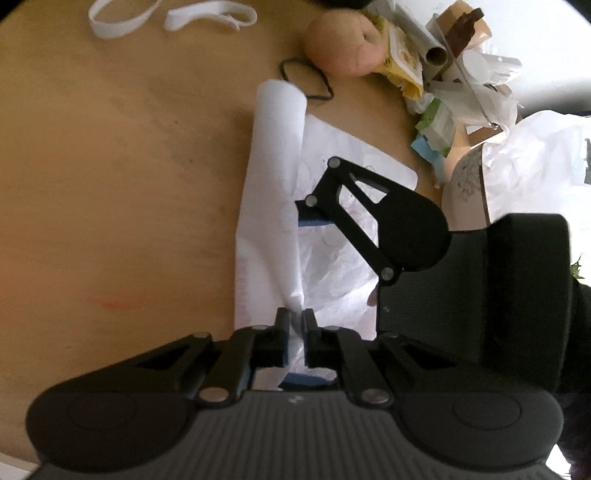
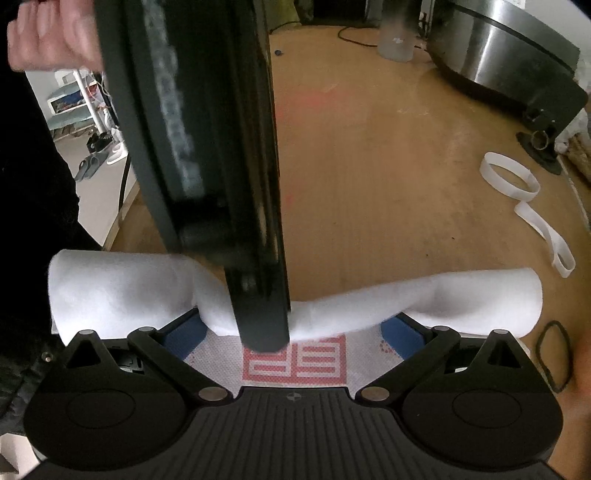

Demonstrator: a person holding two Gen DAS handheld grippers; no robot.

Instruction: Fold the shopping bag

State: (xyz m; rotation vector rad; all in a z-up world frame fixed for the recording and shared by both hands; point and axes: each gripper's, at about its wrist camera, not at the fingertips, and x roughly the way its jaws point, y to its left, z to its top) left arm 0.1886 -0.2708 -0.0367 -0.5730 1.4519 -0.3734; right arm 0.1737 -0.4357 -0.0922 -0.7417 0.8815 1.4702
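- Bag (image 1: pixel 273 206), white, is lying on the wooden worktop (image 1: pixel 110 184), one edge rolled over into a soft tube, the flat part under it showing a red square print (image 2: pixel 295 363).
- Left hand-held gripper (image 1: pixel 295 325) is pinching the near end of the rolled fold, fingers nearly closed on the fabric.
- Right hand-held gripper (image 2: pixel 291 328) is sitting spread wide, blue pads (image 2: pixel 184 338) well apart on either side of the print, resting low over the flat part and grasping nothing; the roll is lying just ahead of its fingertips.
- In the right wrist view, the left tool's dark body is crossing the frame and pressing down into the middle of the roll, denting it.
- White strap loops (image 1: pixel 173 16) are lying farther off on the worktop, apart from the bag.
- Black elastic band (image 1: pixel 306 79) is sitting near the far end of the roll.
- Round peach-coloured fruit (image 1: pixel 343 46) and a heap of wrappers (image 1: pixel 443 74) are sitting beyond it.
- Steel appliance (image 2: pixel 509 55) is standing at the far edge in the right wrist view.
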